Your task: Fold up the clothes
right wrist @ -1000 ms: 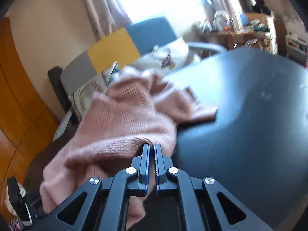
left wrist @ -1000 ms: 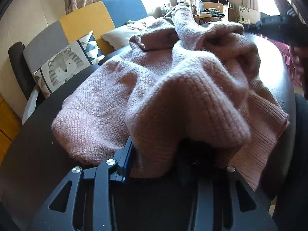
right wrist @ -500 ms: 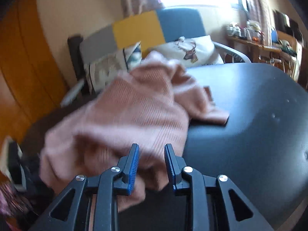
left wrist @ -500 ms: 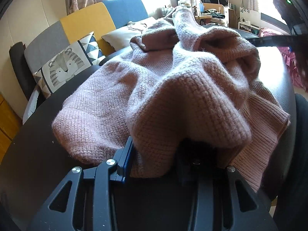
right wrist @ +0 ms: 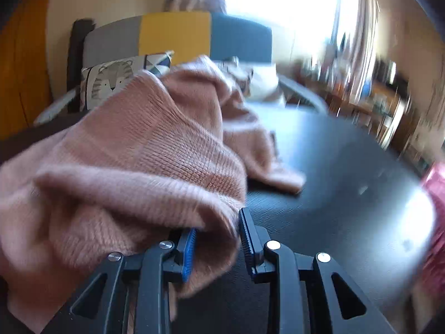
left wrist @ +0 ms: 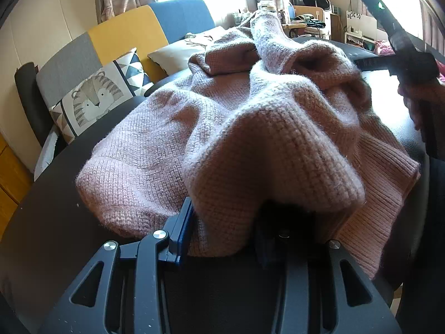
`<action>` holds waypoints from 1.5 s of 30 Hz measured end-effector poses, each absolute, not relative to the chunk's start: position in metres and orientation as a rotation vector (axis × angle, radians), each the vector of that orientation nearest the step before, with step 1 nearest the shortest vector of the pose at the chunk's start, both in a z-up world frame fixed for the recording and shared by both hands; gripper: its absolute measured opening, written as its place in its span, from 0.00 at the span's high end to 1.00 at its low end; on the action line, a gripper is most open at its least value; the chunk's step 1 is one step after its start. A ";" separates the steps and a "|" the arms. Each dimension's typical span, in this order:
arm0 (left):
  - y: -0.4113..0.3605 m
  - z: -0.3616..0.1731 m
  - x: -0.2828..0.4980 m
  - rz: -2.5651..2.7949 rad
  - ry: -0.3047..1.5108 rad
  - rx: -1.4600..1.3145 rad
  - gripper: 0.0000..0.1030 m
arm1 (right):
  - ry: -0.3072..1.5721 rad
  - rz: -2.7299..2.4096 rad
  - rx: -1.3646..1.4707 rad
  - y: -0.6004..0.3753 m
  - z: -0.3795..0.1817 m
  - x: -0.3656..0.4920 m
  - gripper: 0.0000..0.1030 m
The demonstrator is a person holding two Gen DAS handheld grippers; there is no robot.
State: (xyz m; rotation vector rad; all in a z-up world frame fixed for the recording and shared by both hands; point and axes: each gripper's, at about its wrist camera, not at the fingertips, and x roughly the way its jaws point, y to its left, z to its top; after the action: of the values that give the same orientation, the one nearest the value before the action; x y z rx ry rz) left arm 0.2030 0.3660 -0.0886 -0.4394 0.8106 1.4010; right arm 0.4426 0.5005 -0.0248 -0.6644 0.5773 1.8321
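Sweater (left wrist: 250, 128) lies bunched on the table (right wrist: 347, 194), a thick fold between the parted fingers of the left claw (left wrist: 222, 228), not clenched; the right claw (right wrist: 217, 239) is likewise spread, with an edge of the sweater between its fingers; closing now could catch several layers and drag the heap; only the left view shows the sweater's ribbed hem (left wrist: 383, 194); the right view is blurred.

Left hand-held gripper (left wrist: 222, 231) jaws spread; right hand-held gripper (right wrist: 218, 239) jaws parted.
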 end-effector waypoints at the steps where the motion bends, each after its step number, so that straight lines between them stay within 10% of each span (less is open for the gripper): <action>1: 0.366 -0.089 0.203 1.401 0.810 -0.440 0.60 | 0.673 1.854 -0.603 0.507 -0.025 0.451 0.88; 26: 0.367 -0.090 0.199 1.396 0.795 -0.455 0.59 | 0.255 1.508 -0.295 0.585 0.149 0.584 0.88; 37: 0.364 -0.091 0.201 1.413 0.807 -0.424 0.57 | 0.768 1.273 -0.797 0.644 -0.034 0.629 0.76; 45: 0.359 -0.089 0.208 1.443 0.840 -0.371 0.55 | 0.639 1.543 -0.592 0.560 0.020 0.599 0.74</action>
State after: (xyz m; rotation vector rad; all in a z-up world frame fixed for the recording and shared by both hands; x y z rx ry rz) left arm 0.2076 0.3586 -0.0890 -0.3706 0.8400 1.4425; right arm 0.5989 0.5603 0.0201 -0.5917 0.6387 1.5429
